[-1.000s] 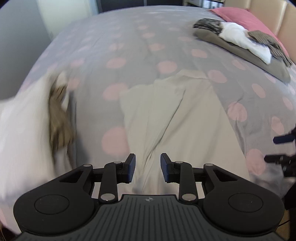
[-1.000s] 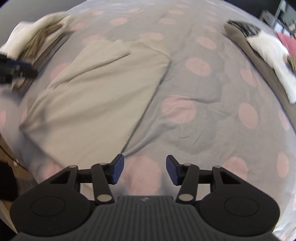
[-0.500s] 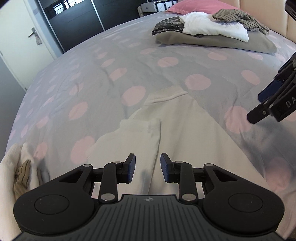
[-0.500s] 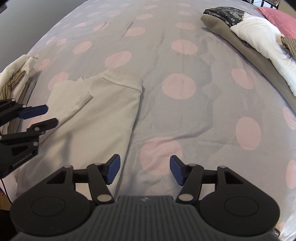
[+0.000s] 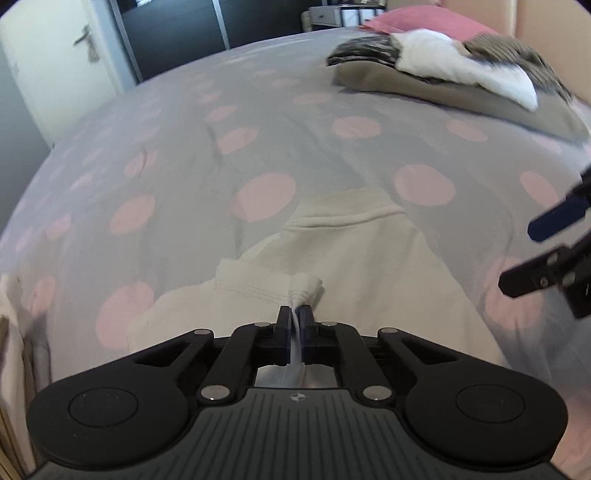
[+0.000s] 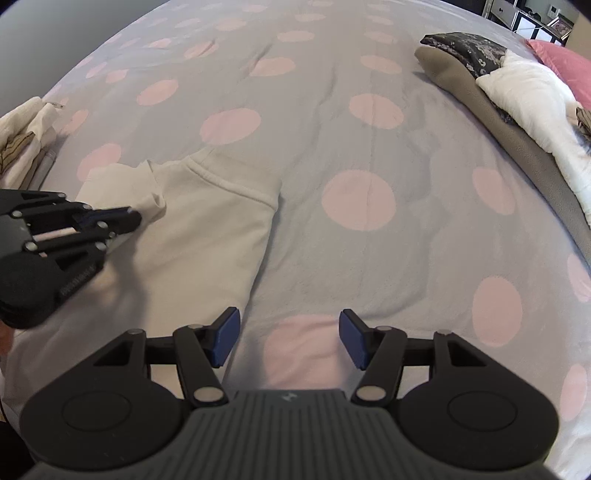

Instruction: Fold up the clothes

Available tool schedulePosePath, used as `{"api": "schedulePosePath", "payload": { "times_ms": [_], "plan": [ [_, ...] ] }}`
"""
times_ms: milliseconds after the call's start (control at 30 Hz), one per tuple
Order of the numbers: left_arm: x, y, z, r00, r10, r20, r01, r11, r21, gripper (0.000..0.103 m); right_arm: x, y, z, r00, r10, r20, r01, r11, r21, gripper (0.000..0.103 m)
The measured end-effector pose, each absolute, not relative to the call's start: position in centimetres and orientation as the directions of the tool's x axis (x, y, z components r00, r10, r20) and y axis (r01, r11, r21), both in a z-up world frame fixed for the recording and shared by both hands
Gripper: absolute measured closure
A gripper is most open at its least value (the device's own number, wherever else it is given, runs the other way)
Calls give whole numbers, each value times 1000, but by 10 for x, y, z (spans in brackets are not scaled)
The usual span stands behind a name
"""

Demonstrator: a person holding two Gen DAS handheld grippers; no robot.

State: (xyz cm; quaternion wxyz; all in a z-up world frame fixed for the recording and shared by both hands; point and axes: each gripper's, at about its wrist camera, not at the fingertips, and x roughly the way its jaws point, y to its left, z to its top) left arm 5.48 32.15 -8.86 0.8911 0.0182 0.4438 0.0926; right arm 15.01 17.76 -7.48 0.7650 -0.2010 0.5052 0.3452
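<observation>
The left gripper (image 5: 294, 317) is pinched tight on a stitched hem corner of the cream garment (image 5: 369, 266), a thin fold of cloth standing up between its pads. The right gripper (image 6: 290, 338) hangs with its blue pads wide apart over the bedspread (image 6: 369, 129), just beside the garment's right edge and holding nothing. The garment lies flat on the near part of the bed, its long axis running away from the cameras, a ribbed band across its far end and a short sleeve folded in at the left. It looks like soft, matte knit. The bedspread is fuzzy grey with pink dots, lightly creased. Far off at the right lies a heap of clothes (image 6: 517, 92): taupe, dark patterned and white pieces. A pink pillow (image 5: 424, 22) lies beyond.
</observation>
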Motion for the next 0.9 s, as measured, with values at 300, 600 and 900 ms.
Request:
{"api": "schedulePosePath", "payload": {
  "times_ms": [300,600,900],
  "plan": [
    [40,363,-56,635,229,-738,-277,959,60,103,153,184,-71,260,341,-903,-725,687,50,40],
    [33,420,-63,540,318,-779,-439,896,62,102,164,192,-72,234,388,-892,-699,705,123,40],
    [8,453,-63,541,242,-806,-529,843,-102,47,170,193,-77,205,410,-889,-672,719,176,40]
  ]
}}
